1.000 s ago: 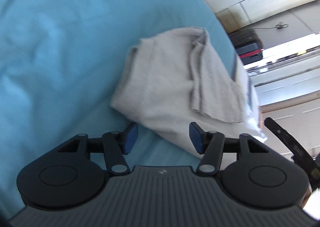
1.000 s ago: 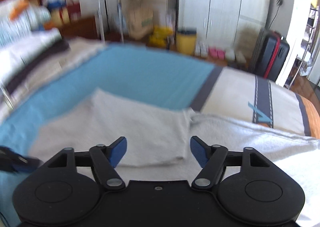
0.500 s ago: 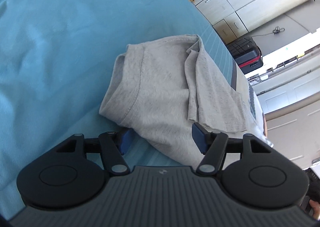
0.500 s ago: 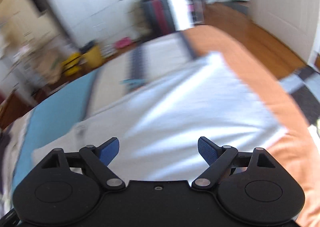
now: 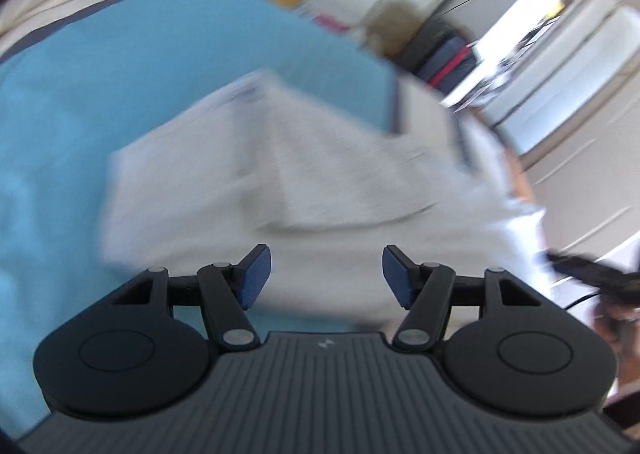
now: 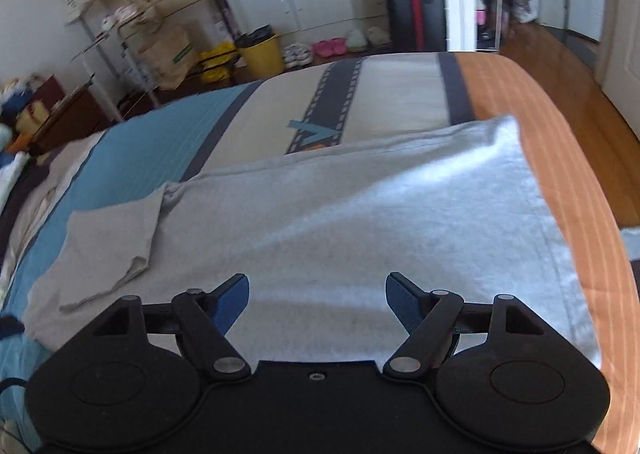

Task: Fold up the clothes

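Two pairs of tongs are seen above a bed, and both are spread wide with nothing between their blue pads. The left tongs are held over the near part of a grey shirt, though that view is smeared by motion and fine detail cannot be made out. The right tongs are poised just above the shirt's broad body, close to its near hem.

The grey shirt is laid flat across the bed, its body spanning from the blue stretch of the cover toward the orange stretch at the bed's right edge. One sleeve is already turned inward onto the body on the side nearer the blue part, which suggests that the fold has been begun but not finished. The opposite side, toward the orange edge, appears not yet folded in.

The spread of both tongs is judged to be readiness for a fresh grip: the cloth is thin and limp, so an edge would have to be pinched from each end for it to be lifted without sagging or bunching. The flat placement on the cover is what allows clean creases to be made. A suitcase and a yellow bin are seen on the floor beyond the bed's far edge, well apart from the work.
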A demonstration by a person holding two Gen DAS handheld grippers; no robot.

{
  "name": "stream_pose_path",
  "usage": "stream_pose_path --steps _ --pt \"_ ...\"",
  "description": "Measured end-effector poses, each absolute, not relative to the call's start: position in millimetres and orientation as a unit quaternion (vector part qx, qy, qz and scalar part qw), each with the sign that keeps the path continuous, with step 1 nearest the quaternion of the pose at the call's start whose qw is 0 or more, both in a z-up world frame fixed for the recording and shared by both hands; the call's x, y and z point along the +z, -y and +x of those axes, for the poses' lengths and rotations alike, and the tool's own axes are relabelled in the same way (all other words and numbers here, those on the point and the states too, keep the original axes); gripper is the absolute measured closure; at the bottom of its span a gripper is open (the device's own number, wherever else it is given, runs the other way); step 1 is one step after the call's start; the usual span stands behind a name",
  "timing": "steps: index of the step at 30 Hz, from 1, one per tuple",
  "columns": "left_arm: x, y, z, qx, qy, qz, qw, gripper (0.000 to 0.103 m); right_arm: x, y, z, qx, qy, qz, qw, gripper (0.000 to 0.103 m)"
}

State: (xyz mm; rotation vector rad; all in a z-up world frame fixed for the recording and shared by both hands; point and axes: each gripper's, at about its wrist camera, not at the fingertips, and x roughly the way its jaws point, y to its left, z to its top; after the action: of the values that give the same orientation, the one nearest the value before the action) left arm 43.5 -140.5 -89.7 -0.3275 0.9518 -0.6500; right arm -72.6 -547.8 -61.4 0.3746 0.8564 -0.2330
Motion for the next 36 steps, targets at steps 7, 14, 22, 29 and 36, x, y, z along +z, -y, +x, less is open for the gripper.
stream_pose_path --steps 7,14,22,29,36 --pt "-139.4 224.9 74.5 -0.386 -0.502 -0.144 0.761 0.041 -87.4 534.9 -25.6 -0.032 -0.46 0.173 0.87 0.024" --pt "-153.9 197.1 22.7 -0.407 -0.479 -0.09 0.772 0.042 -116.9 519.1 -74.1 -0.006 -0.535 0.113 0.837 0.02" --pt "-134.4 190.2 16.1 -0.389 -0.466 -0.08 0.79 0.042 -102.4 552.0 -156.1 -0.066 -0.446 0.247 0.858 0.02" --pt "-128.6 194.5 26.6 -0.399 -0.445 -0.108 0.794 0.041 -121.1 614.8 -223.3 -0.204 -0.305 0.398 0.841 0.02" --pt "-144.2 195.6 35.5 -0.364 -0.473 -0.105 0.795 0.042 -152.8 638.5 -202.6 -0.256 -0.194 0.432 0.843 0.019"
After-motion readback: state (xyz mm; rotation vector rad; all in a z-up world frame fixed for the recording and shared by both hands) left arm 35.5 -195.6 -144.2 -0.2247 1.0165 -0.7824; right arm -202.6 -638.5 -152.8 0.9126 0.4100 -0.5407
